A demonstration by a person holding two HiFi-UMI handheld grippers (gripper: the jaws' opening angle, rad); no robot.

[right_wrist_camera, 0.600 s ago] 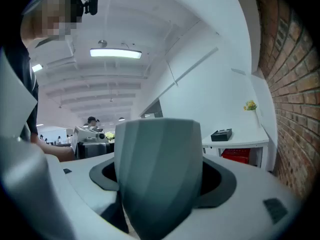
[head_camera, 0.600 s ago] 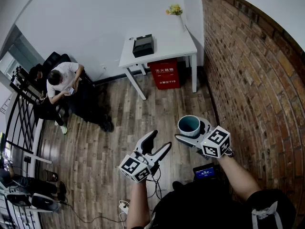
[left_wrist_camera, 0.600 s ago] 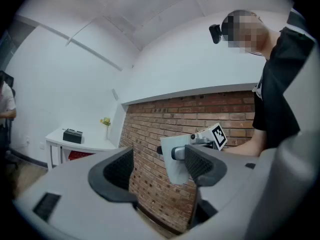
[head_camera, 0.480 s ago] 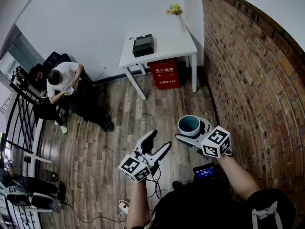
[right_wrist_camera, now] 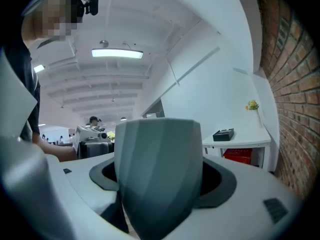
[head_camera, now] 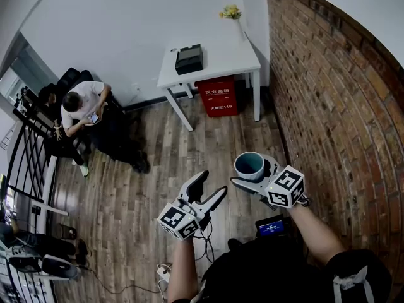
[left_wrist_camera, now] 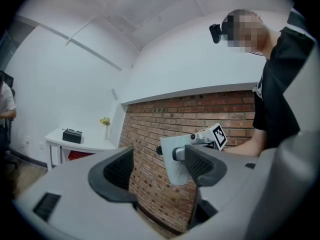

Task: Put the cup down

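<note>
Left gripper (head_camera: 210,185), nearest me, left side: I see its jaws wide apart with nothing between them. Right gripper (head_camera: 255,174), just right of it: jaws spread wide, pressed on both sides of the grey cup (right_wrist_camera: 157,174). The cup is upright, above the wooden floor (head_camera: 158,169). White table (head_camera: 221,65) is far off against the wall.

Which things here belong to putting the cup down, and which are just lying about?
Job:
cup, held upright in the right gripper.

Lying about:
white table; black box and yellow flowers on it; red box beneath it; seated person; open, empty left gripper.
</note>
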